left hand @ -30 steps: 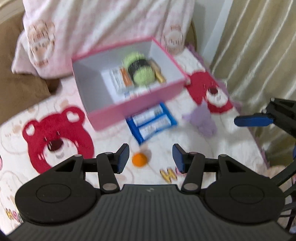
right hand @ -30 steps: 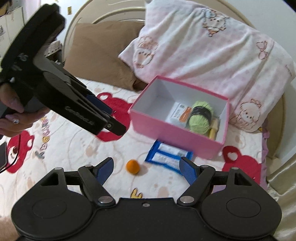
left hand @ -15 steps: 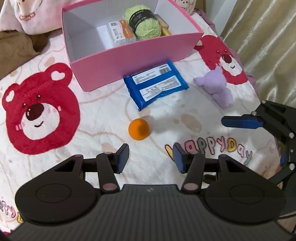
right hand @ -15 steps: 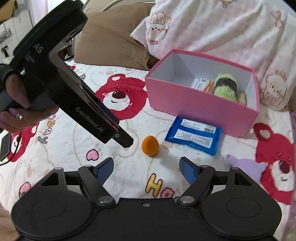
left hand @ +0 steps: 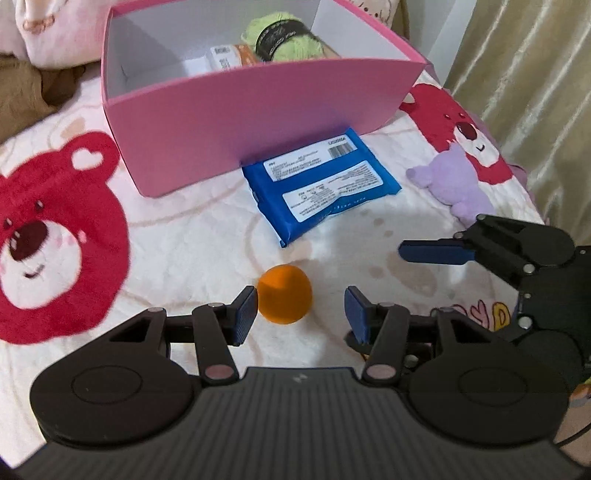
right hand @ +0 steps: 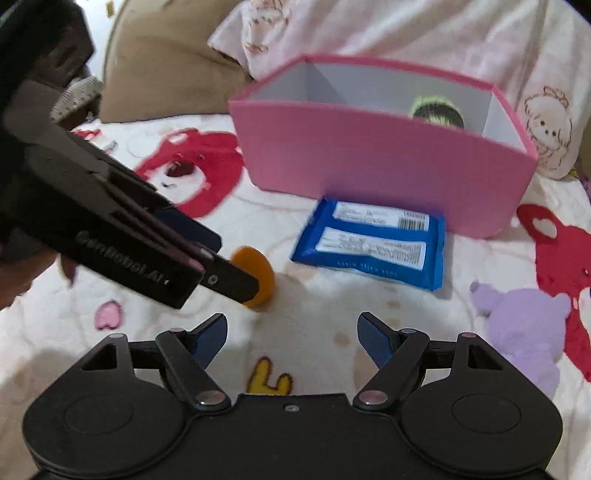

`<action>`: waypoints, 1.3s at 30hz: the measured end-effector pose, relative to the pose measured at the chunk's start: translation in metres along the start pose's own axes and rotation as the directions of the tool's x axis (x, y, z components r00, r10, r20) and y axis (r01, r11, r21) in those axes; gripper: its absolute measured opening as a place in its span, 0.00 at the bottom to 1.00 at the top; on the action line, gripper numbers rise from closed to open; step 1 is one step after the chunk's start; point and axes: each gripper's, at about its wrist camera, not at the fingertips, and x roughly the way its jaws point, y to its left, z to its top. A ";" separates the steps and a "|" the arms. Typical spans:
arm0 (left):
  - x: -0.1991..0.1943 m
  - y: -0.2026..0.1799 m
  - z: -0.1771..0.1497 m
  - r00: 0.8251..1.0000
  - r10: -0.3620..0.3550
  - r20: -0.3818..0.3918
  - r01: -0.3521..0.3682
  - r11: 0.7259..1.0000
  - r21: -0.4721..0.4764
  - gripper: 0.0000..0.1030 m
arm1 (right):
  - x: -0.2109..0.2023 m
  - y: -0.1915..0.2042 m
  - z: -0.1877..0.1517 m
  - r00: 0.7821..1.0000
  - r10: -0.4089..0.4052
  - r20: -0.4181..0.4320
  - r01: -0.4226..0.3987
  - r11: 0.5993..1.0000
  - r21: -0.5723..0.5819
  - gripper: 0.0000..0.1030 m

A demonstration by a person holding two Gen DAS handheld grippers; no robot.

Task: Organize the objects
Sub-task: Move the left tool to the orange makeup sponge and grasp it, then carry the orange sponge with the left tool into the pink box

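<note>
A small orange ball [left hand: 284, 294] lies on the bear-print blanket, just ahead of my open left gripper [left hand: 301, 314], nearer its left finger. In the right wrist view the ball [right hand: 258, 275] is partly hidden by the left gripper's body [right hand: 110, 225]. A blue wipes packet [left hand: 319, 184] lies against the front of a pink box [left hand: 258, 107] that holds green yarn [left hand: 284, 37] and a small carton [left hand: 231, 61]. A purple plush [left hand: 452, 184] lies to the right. My right gripper [right hand: 291, 338] is open and empty, low over the blanket; it also shows in the left wrist view [left hand: 436, 253].
Pillows [right hand: 369, 33] and a brown cushion [right hand: 159, 62] lie behind the box. A curtain [left hand: 528, 74] hangs at the right edge of the bed. The packet [right hand: 373, 243] and the plush [right hand: 524, 328] lie ahead of the right gripper.
Both grippers have come down and forward toward the blanket. The orange ball now sits right at the left gripper's fingertips. Both stay open.
</note>
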 end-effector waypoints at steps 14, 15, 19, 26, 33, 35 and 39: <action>0.012 0.024 -0.015 0.991 -0.038 0.128 0.046 0.997 -0.058 0.42 | 0.039 0.026 -0.001 0.995 0.079 0.064 -0.074 0.994 -0.077 0.73; 0.013 0.025 -0.016 0.990 -0.044 0.131 0.053 0.996 -0.066 0.41 | 0.042 0.028 -0.002 0.995 0.072 0.064 -0.066 0.994 -0.085 0.67; 0.013 0.031 -0.017 0.987 -0.075 0.141 0.091 0.990 -0.109 0.39 | 0.053 0.033 -0.004 0.997 0.029 0.070 -0.021 0.994 -0.105 0.47; 0.012 0.028 -0.021 0.989 -0.065 0.135 0.085 0.984 -0.155 0.32 | 0.038 0.032 -0.004 0.996 0.015 0.090 -0.005 0.995 -0.100 0.35; -0.008 0.011 -0.029 0.983 -0.105 0.150 0.127 0.981 -0.150 0.31 | 0.009 0.041 -0.005 0.997 -0.027 0.068 0.036 0.991 -0.132 0.35; -0.016 0.005 -0.029 0.982 -0.102 0.157 0.124 0.983 -0.136 0.31 | 0.003 0.043 -0.003 0.997 -0.035 0.068 0.044 0.989 -0.138 0.35; -0.036 -0.009 -0.027 0.981 -0.095 0.171 0.113 0.989 -0.098 0.31 | -0.016 0.049 0.002 0.996 -0.048 0.079 0.058 0.990 -0.128 0.35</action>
